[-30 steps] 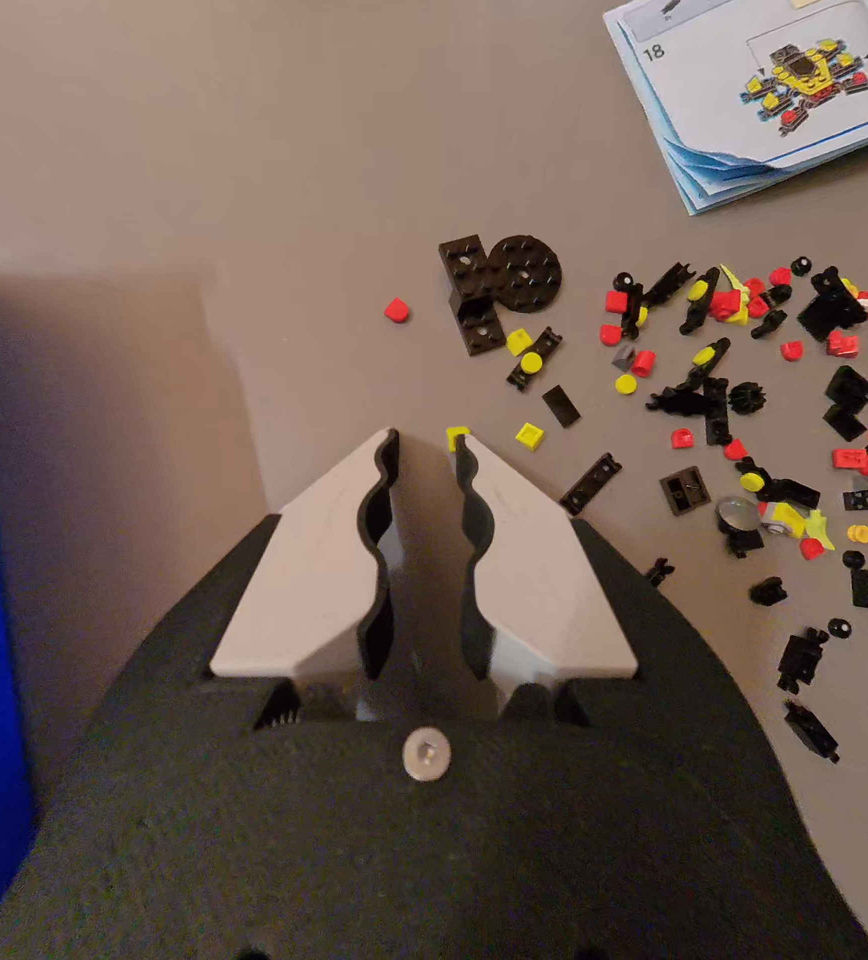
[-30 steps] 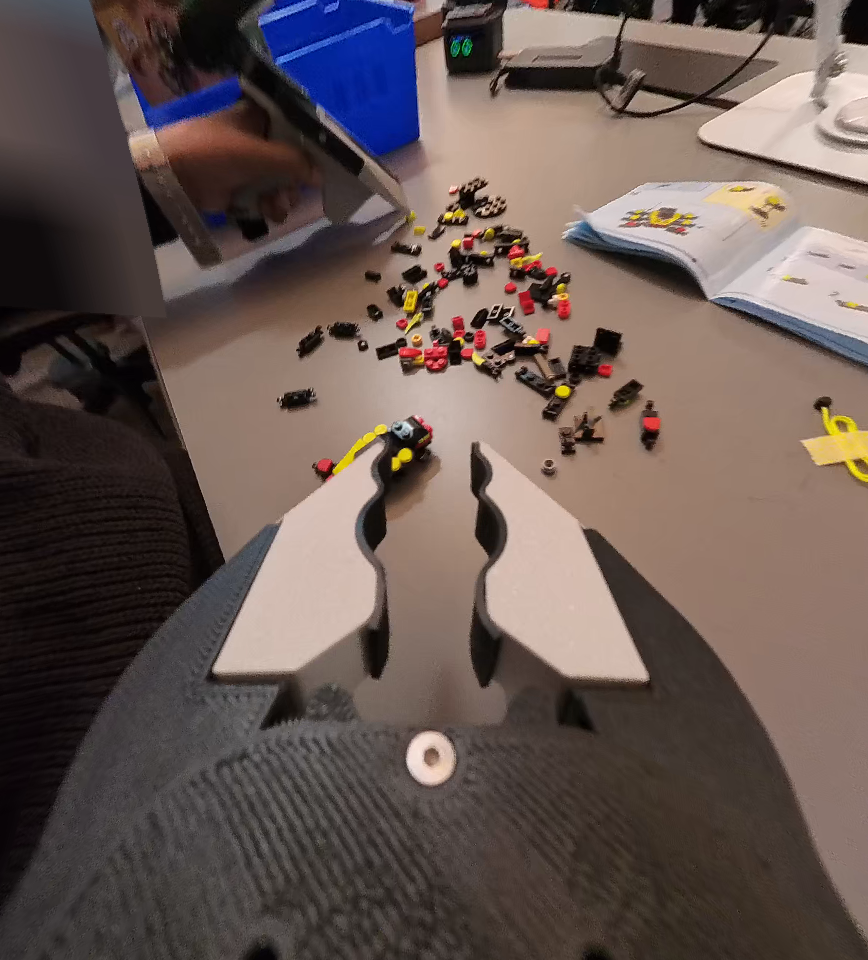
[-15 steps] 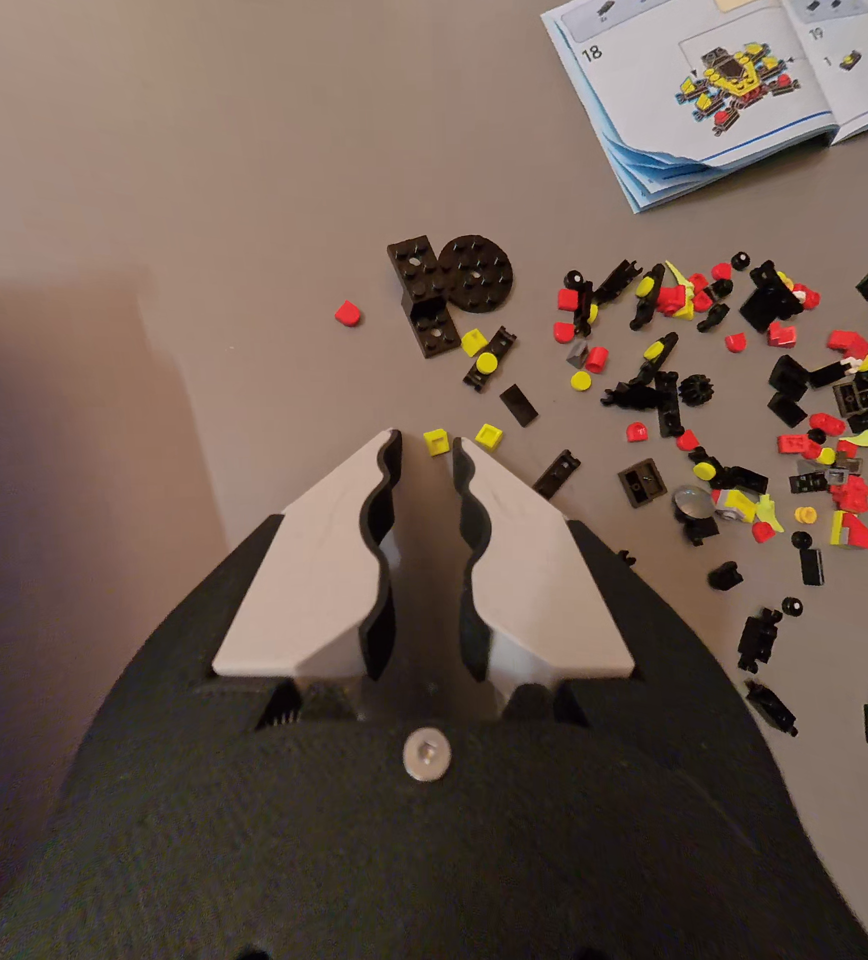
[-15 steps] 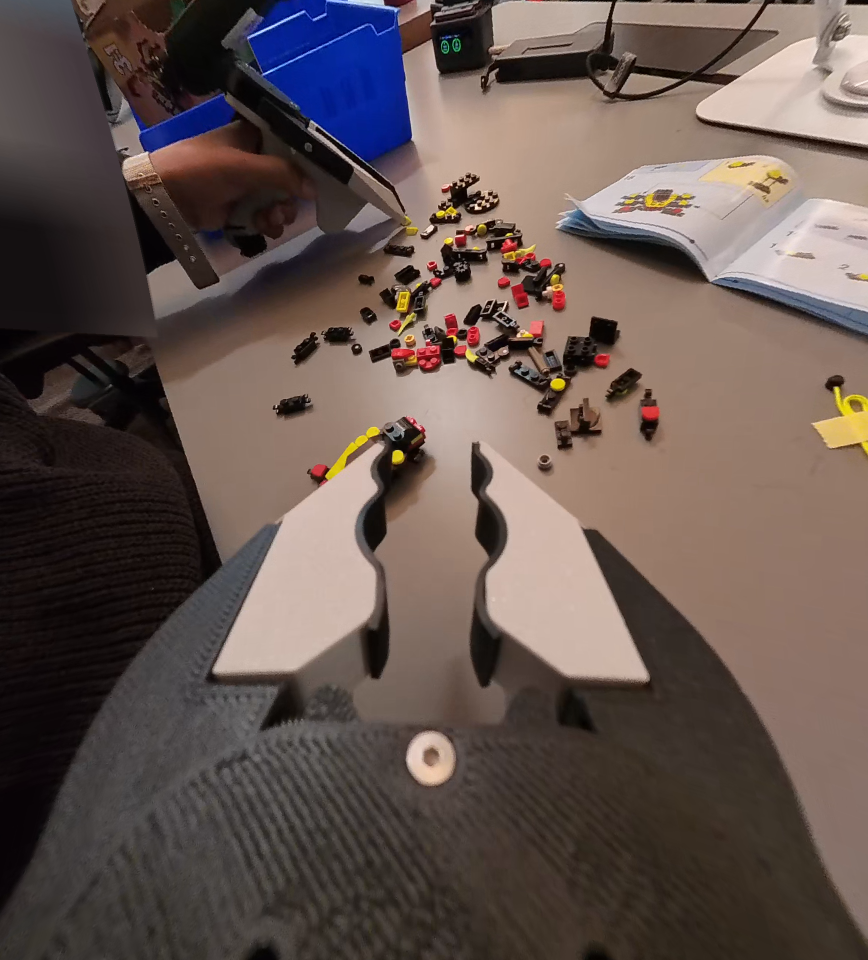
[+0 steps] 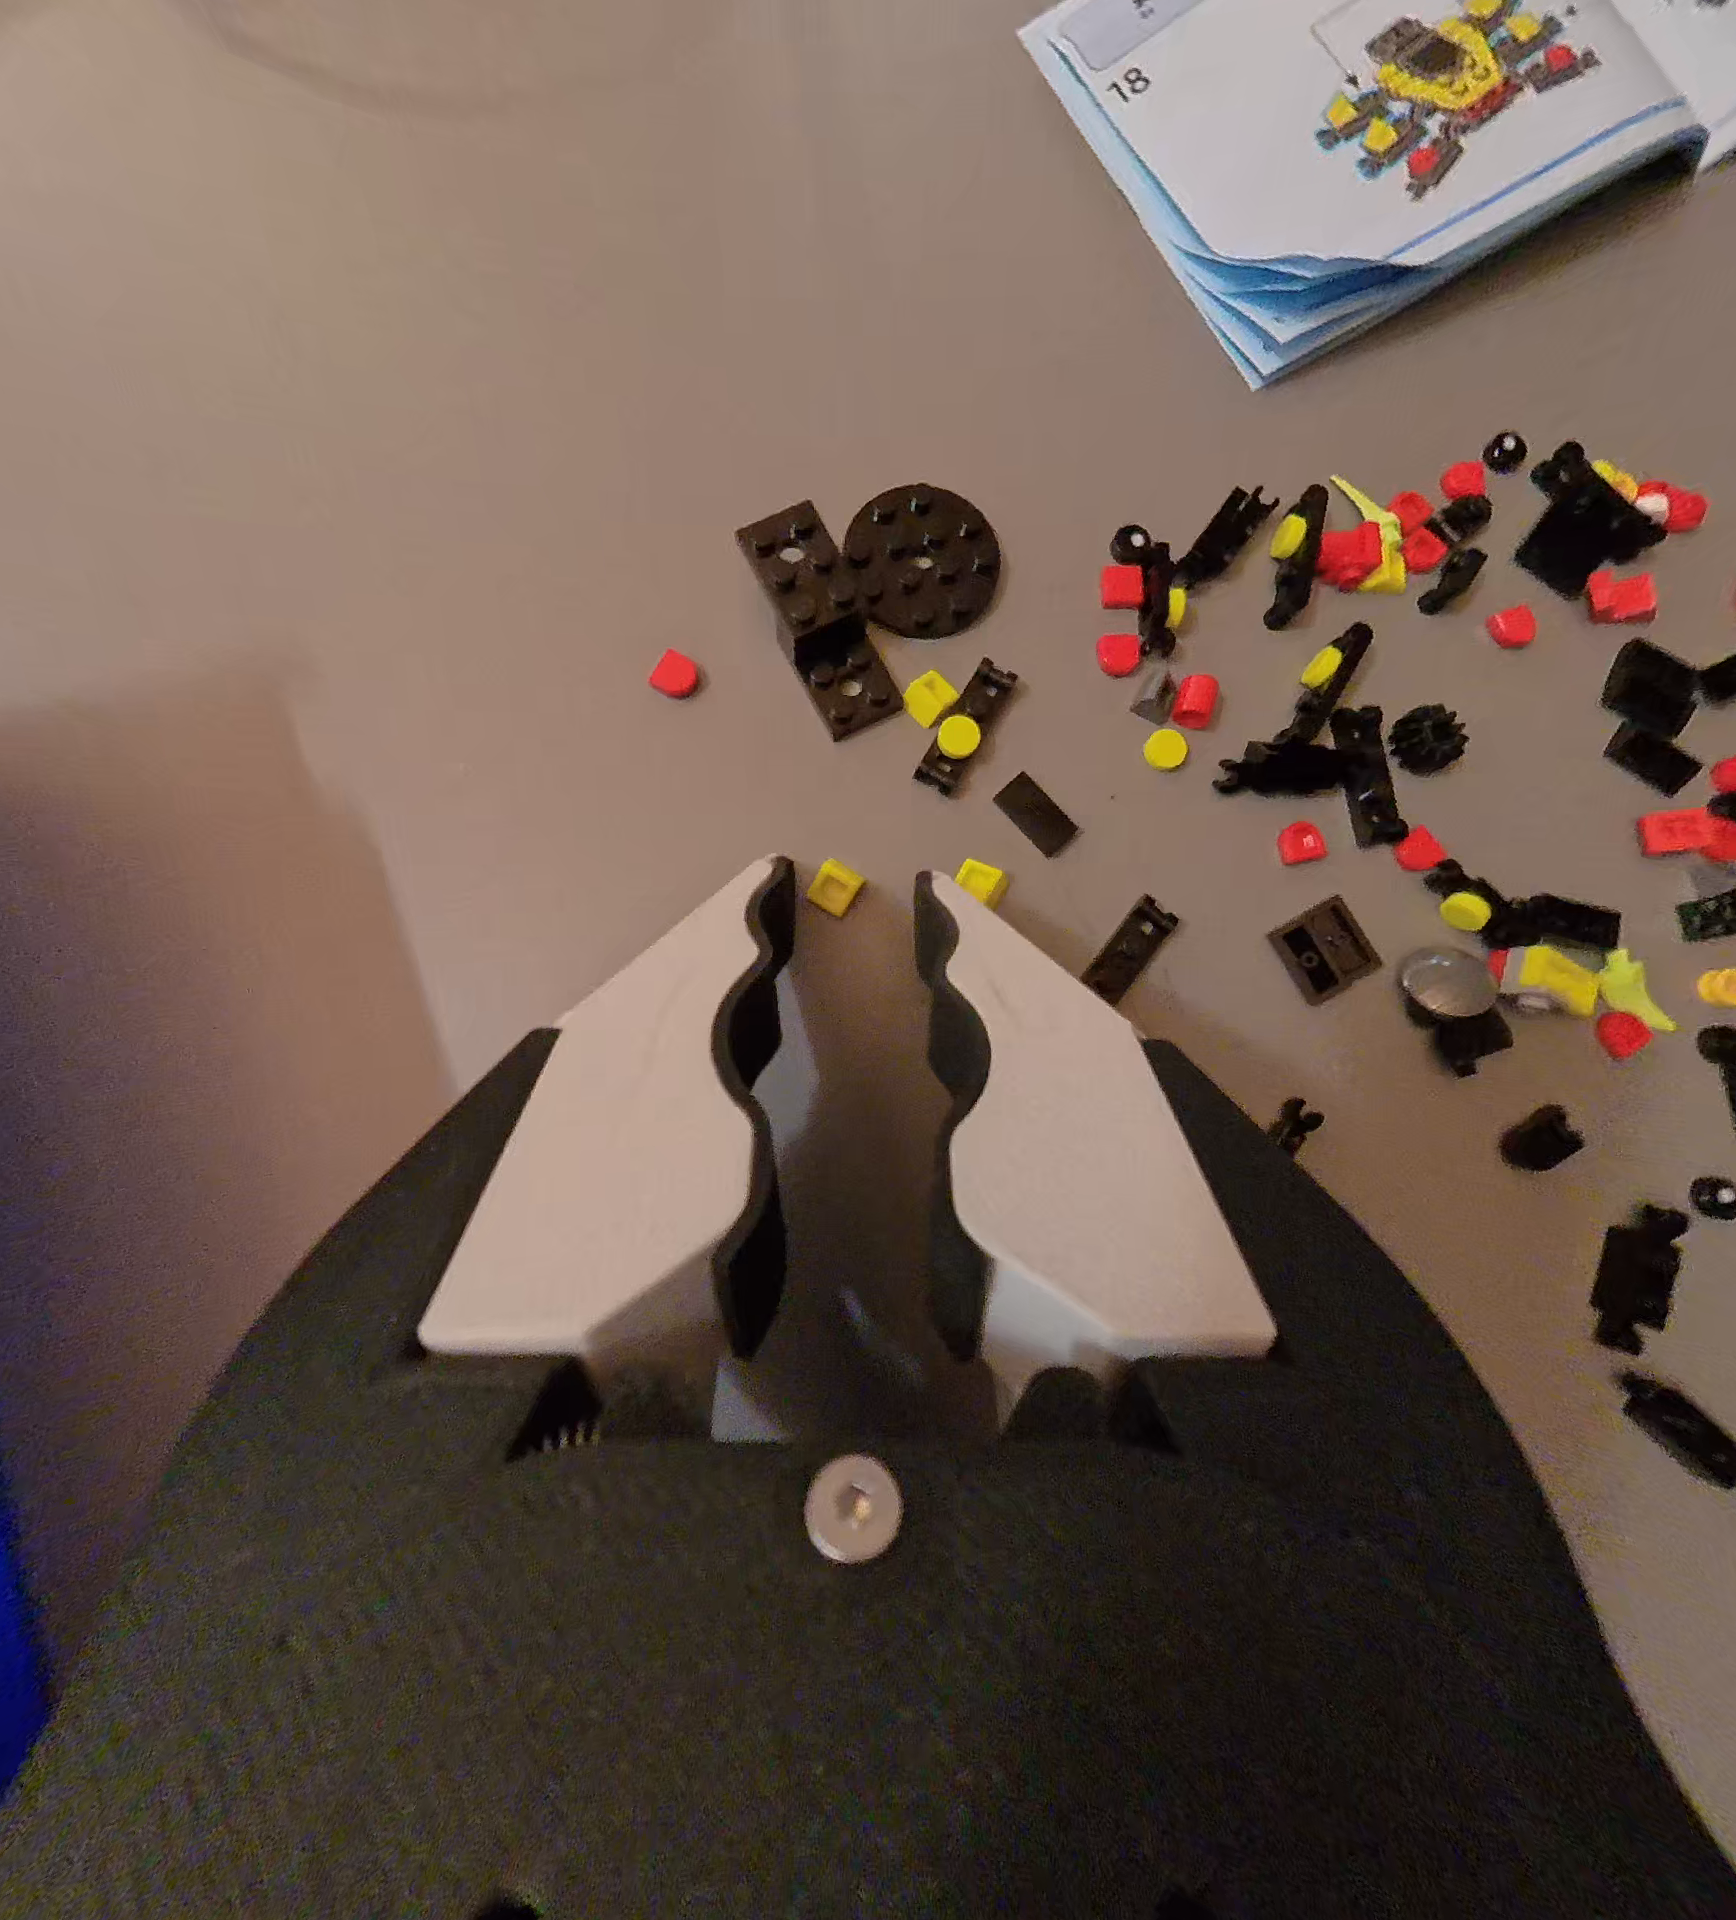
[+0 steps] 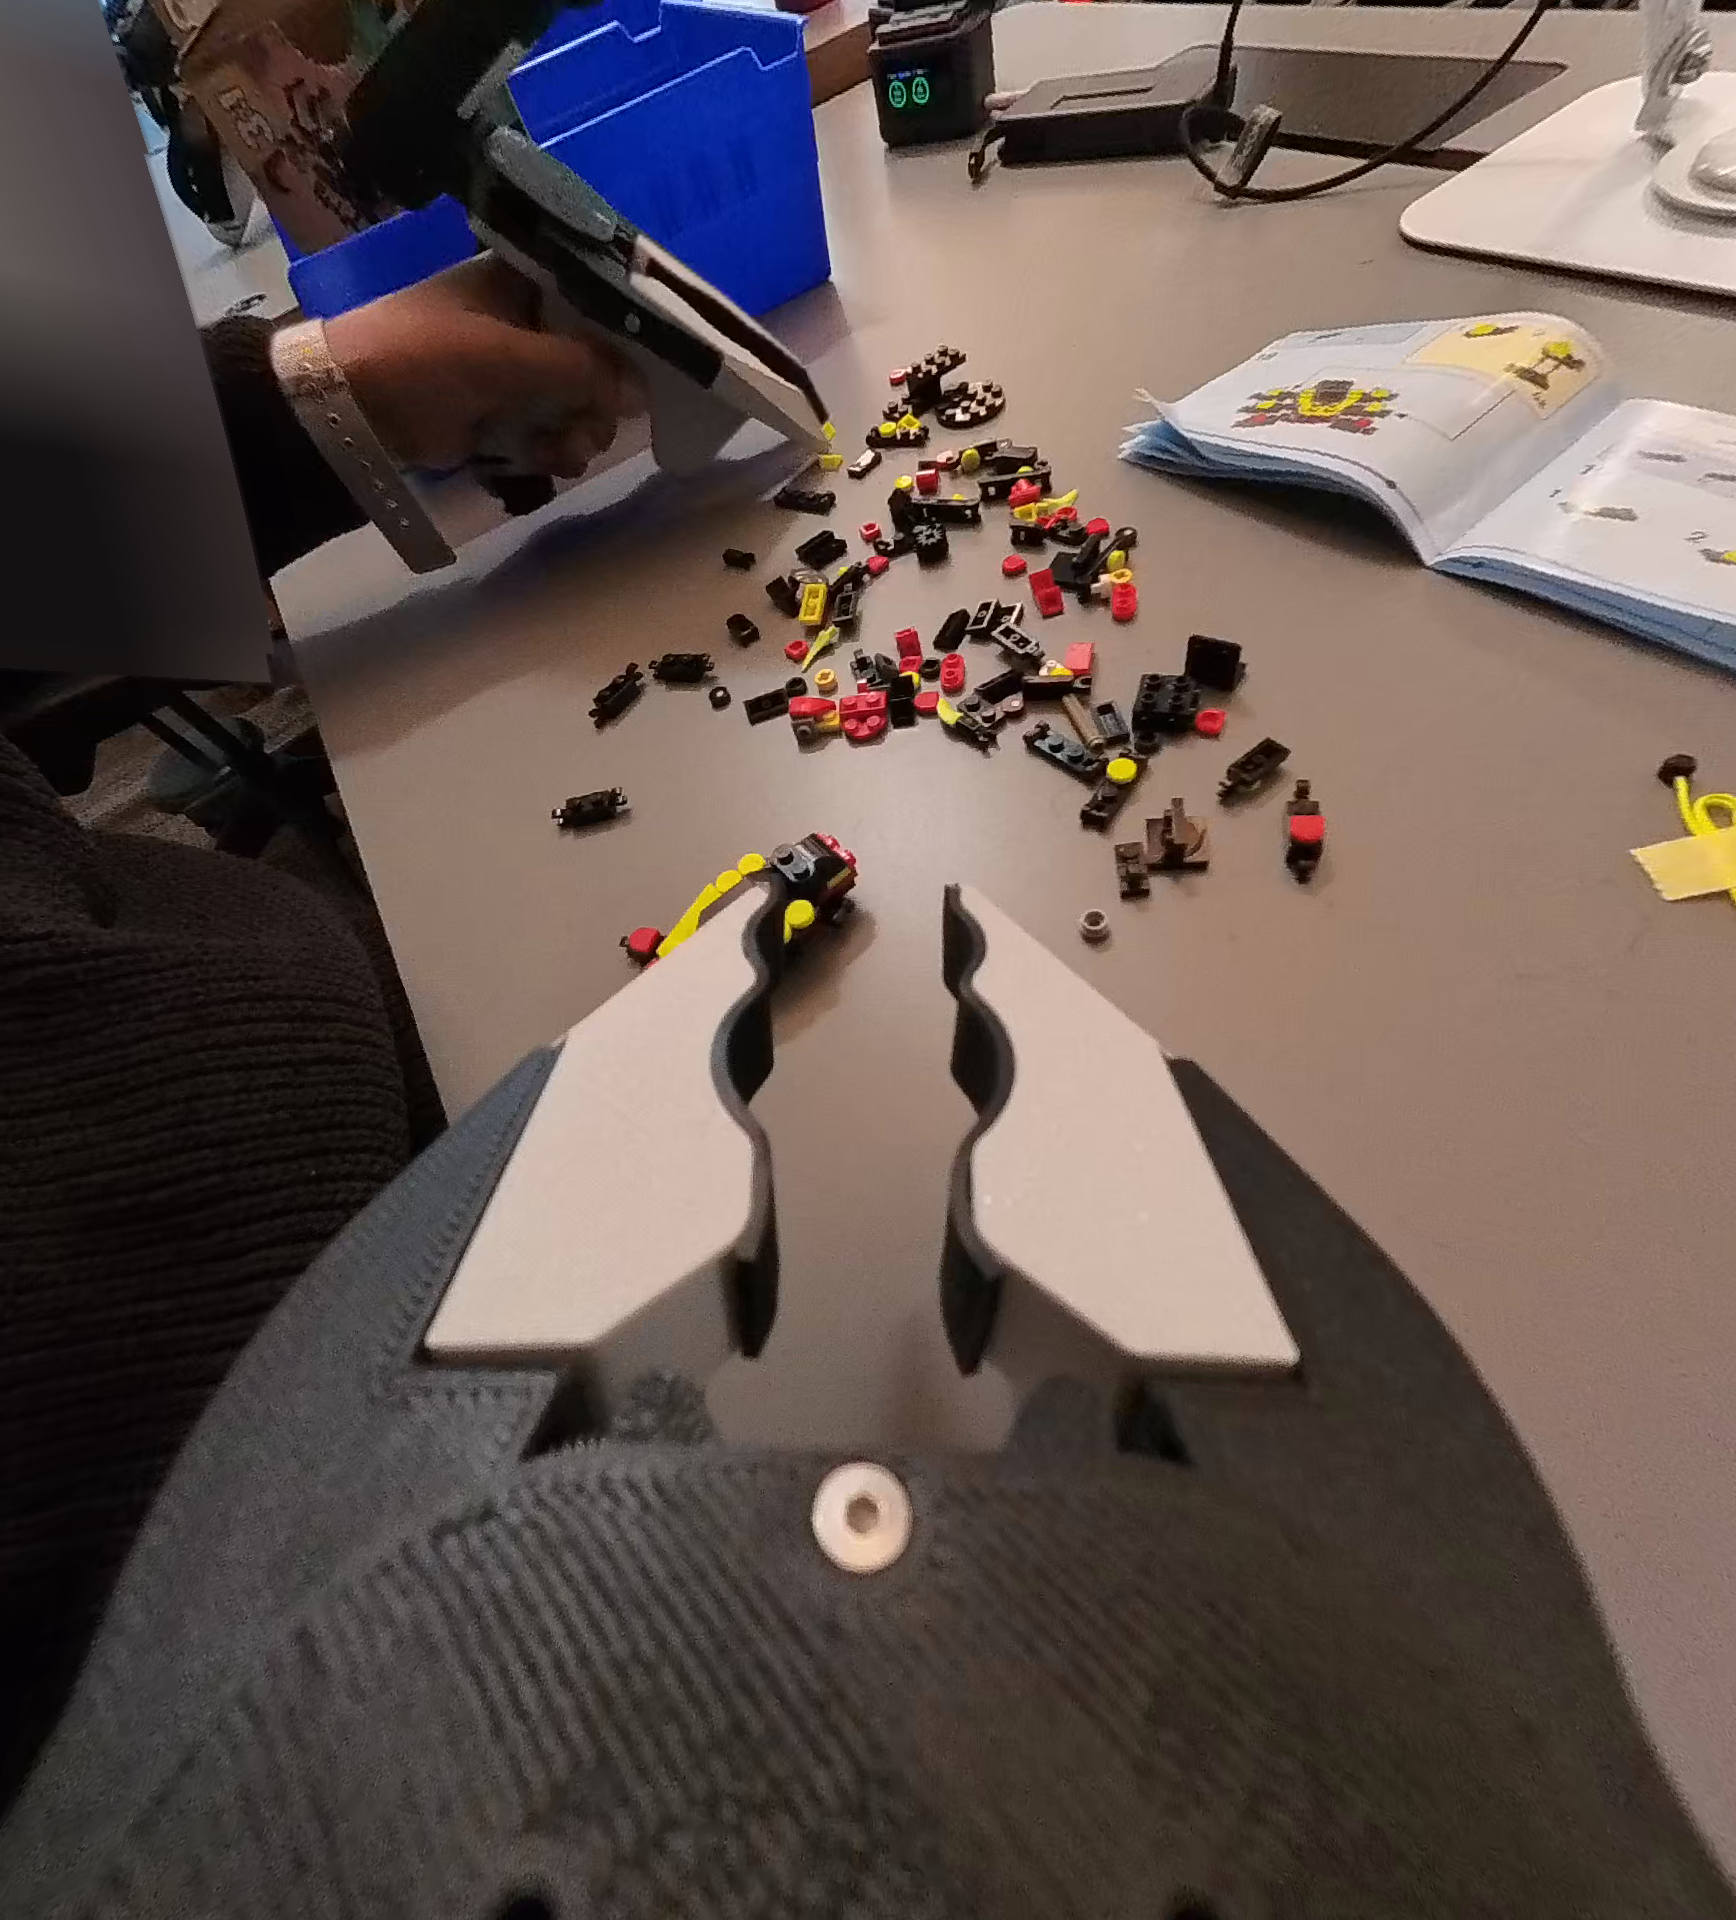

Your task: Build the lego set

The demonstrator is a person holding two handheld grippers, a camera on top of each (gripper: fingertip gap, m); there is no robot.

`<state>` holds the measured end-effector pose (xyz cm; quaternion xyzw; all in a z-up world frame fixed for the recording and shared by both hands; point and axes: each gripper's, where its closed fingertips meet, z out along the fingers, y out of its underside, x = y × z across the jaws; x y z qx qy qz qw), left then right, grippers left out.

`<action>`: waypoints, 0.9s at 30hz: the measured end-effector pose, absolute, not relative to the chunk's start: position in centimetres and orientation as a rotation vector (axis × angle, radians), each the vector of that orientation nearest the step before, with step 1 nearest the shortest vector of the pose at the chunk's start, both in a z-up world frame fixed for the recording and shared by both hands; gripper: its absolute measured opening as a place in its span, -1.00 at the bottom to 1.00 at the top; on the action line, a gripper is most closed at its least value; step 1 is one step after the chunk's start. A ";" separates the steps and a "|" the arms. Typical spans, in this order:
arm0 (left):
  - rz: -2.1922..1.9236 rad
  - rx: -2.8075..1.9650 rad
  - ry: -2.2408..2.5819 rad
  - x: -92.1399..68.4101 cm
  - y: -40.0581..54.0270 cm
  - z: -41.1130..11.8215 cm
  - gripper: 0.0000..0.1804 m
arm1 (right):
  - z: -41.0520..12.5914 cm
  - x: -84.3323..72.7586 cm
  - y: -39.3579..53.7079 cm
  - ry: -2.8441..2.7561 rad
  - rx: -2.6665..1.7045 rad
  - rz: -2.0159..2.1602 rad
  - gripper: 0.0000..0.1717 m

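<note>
Grey bench (image 6: 1466,1091) fills both views, scattered with small black, red and yellow bricks (image 6: 947,644), an open instruction booklet (image 6: 1529,468) cut off at the right edge, and a blue bin (image 6: 698,156) at the back. Left hand-held gripper (image 5: 853,883) hovers low with jaws parted and nothing clamped: one yellow square tile (image 5: 836,886) lies on the bench just off its left fingertip, a second yellow tile (image 5: 981,881) is half hidden behind the right one. Right hand-held gripper (image 6: 859,899) is released too, nothing between its fingers; a small part-built model (image 6: 807,883) sits beside its left finger, partly covered by it. Whether they touch is hard to tell.
</note>
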<state>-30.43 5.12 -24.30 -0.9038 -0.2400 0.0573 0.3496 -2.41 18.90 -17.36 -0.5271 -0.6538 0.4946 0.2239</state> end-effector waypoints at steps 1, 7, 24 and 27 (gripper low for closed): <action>0.175 -2.355 -0.596 -30.4 5.1 -24.4 -0.75 | -17.4 -2.4 18.9 -1.805 -1.454 1.365 -0.67; 0.212 -2.386 -0.553 -30.2 4.9 -24.3 -0.92 | -17.3 -2.3 18.8 -1.810 -1.450 1.365 -0.67; -0.545 -1.888 -0.157 -10.5 11.9 -13.4 -0.94 | -10.5 -3.3 15.3 -1.355 -1.536 2.155 -0.74; -0.555 -1.828 -0.081 -6.9 12.2 -12.4 -0.94 | -11.3 -3.2 13.5 -1.345 -1.647 2.330 -0.75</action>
